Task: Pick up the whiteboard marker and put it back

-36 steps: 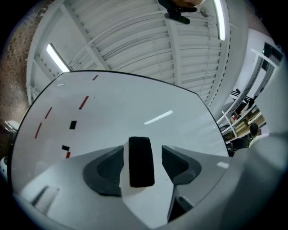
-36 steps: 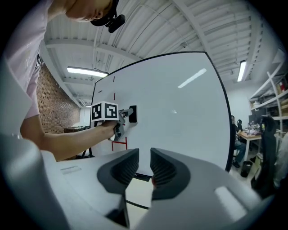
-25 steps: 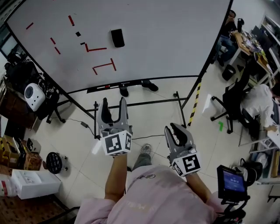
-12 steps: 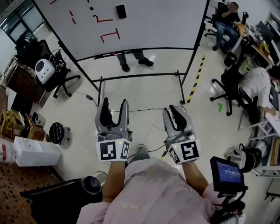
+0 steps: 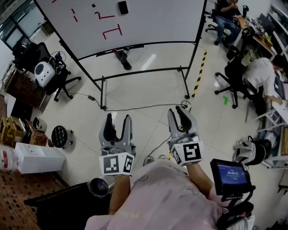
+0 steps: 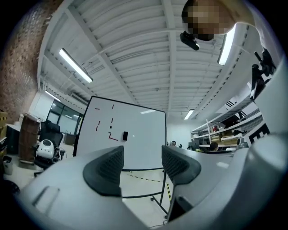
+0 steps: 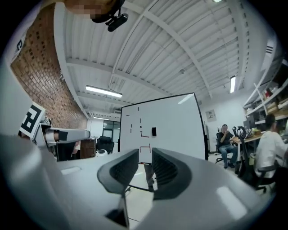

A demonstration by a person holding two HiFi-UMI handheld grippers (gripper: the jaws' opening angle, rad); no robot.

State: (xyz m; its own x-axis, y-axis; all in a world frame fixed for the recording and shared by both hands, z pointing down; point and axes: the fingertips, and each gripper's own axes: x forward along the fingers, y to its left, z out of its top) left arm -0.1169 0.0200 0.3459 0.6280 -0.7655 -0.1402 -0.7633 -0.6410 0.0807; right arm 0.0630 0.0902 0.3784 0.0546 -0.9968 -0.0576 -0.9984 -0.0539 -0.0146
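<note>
Okay, person in a pink top [image 5: 162, 197] stands on the tiled floor [image 5: 148, 94], well back from the whiteboard [image 5: 148, 22], holding both tools out level toward it. The left gripper [image 5: 117, 119] has its jaws clearly apart and nothing between the pads; in the left gripper view [image 6: 142, 164] only the whiteboard [image 6: 135, 130] and floor show through the gap. The right gripper [image 5: 180, 112] is also empty, with a narrow gap between its jaws; the right gripper view [image 7: 145, 166] shows a slit with the whiteboard [image 7: 171, 121] behind it. Each tool carries its marker cube, left [image 5: 116, 164] and right [image 5: 186, 152]. The whiteboard marker can't be made out in any view; it is too small to tell at this range. On the board there are red strokes [image 5: 112, 32] and a black block [image 5: 122, 7], which is also seen from the left [image 6: 125, 135] and from the right [image 7: 154, 131]. The board sits on a black wheeled stand [image 5: 144, 72], and someone's shoe [image 5: 121, 58] shows behind it. A cable [image 5: 135, 108] runs across the floor, and striped hazard tape [image 5: 199, 72] lies beside the stand's right leg. Two seated people are off to the right at desks, one near [image 5: 263, 74] and one farther back [image 5: 222, 11]. A white box [image 5: 38, 157] sits at the left, and a small lit screen [image 5: 228, 175] is just beside the person's right arm.
</note>
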